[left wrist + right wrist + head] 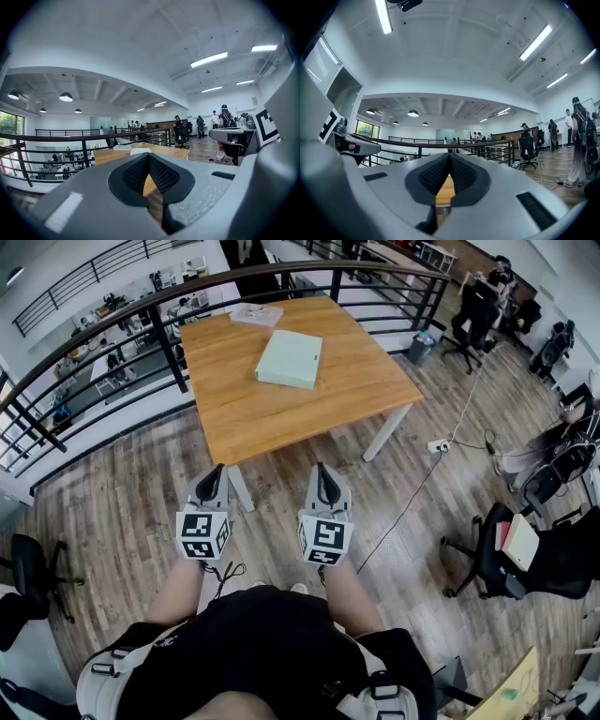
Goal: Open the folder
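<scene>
Folder (290, 358) shut on table (281, 418), its legs mostly hidden, left tongs (216, 471), right tongs (322, 470) clenched empty

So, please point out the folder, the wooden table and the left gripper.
folder (290, 359), head view, middle of its cover.
wooden table (281, 418), head view, bare top.
left gripper (217, 471), head view, between its fingertips.

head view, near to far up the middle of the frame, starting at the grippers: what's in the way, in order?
left gripper and right gripper side by side → wooden table → pale green folder, closed and flat → stack of papers at the far edge → black railing
</scene>
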Demonstrator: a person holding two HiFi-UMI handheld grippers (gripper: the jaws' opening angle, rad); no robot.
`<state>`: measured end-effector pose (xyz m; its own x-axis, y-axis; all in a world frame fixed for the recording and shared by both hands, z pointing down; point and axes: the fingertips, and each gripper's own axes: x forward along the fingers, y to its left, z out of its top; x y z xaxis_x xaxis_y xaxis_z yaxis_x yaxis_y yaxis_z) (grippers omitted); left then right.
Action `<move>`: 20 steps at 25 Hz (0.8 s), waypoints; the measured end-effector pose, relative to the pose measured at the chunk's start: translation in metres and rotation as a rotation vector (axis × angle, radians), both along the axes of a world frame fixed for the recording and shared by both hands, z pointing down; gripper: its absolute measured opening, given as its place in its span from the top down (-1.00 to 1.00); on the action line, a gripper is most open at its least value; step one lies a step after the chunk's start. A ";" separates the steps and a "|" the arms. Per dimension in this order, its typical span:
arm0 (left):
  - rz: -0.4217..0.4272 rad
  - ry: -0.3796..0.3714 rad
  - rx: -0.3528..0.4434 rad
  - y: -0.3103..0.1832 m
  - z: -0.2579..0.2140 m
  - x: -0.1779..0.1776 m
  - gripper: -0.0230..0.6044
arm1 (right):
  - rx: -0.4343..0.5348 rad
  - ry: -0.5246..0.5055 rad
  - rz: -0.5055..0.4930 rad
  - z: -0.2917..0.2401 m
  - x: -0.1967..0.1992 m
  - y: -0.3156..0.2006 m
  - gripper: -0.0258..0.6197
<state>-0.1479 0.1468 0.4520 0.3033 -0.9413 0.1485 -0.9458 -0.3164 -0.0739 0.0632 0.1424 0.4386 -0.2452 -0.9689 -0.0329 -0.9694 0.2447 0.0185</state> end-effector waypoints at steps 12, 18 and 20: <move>-0.038 0.039 0.004 0.012 0.001 -0.016 0.92 | 0.007 -0.017 -0.003 -0.001 -0.002 0.012 0.91; -0.040 0.052 0.010 0.017 0.001 -0.033 0.92 | 0.010 -0.002 0.000 -0.005 -0.018 0.016 0.91; -0.034 0.058 0.013 0.020 0.002 -0.039 0.92 | 0.003 0.005 0.002 -0.003 -0.026 0.018 0.91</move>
